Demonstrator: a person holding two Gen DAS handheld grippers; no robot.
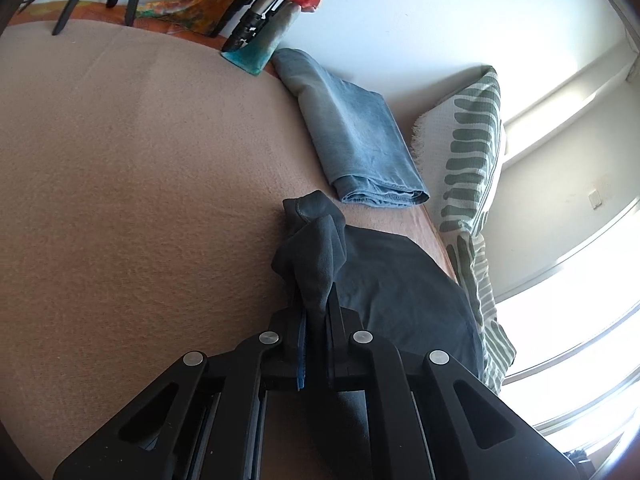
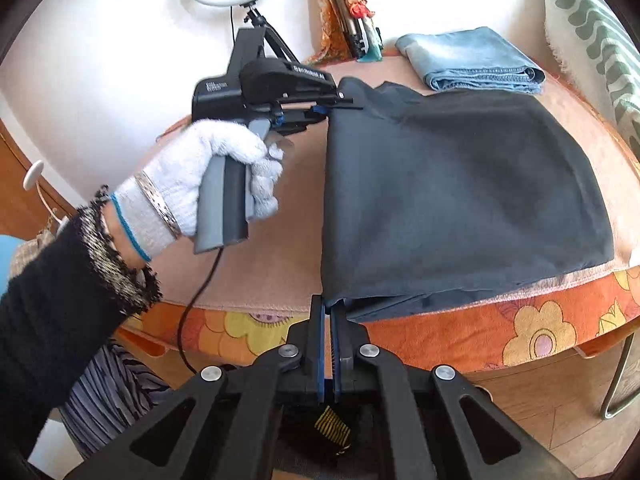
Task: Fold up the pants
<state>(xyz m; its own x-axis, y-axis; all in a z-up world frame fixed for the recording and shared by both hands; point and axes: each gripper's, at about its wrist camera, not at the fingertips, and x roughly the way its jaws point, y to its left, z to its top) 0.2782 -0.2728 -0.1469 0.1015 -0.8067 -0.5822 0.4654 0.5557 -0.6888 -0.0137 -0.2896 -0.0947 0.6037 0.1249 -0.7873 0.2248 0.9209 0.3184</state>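
Pinching dark pants edge corners, left hand-held gripper and right hand-held gripper both clamped.

Dark grey pants folded on table, left edge lifted.

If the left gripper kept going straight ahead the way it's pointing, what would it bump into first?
Probably the dark pants: the left gripper is already shut on a bunched corner of them. Past that bunch, the line seems to lead to the folded jeans, though depth is hard to judge.

We make out only faint raised lettering on the left gripper housing above the gloved hand, too blurred to read.
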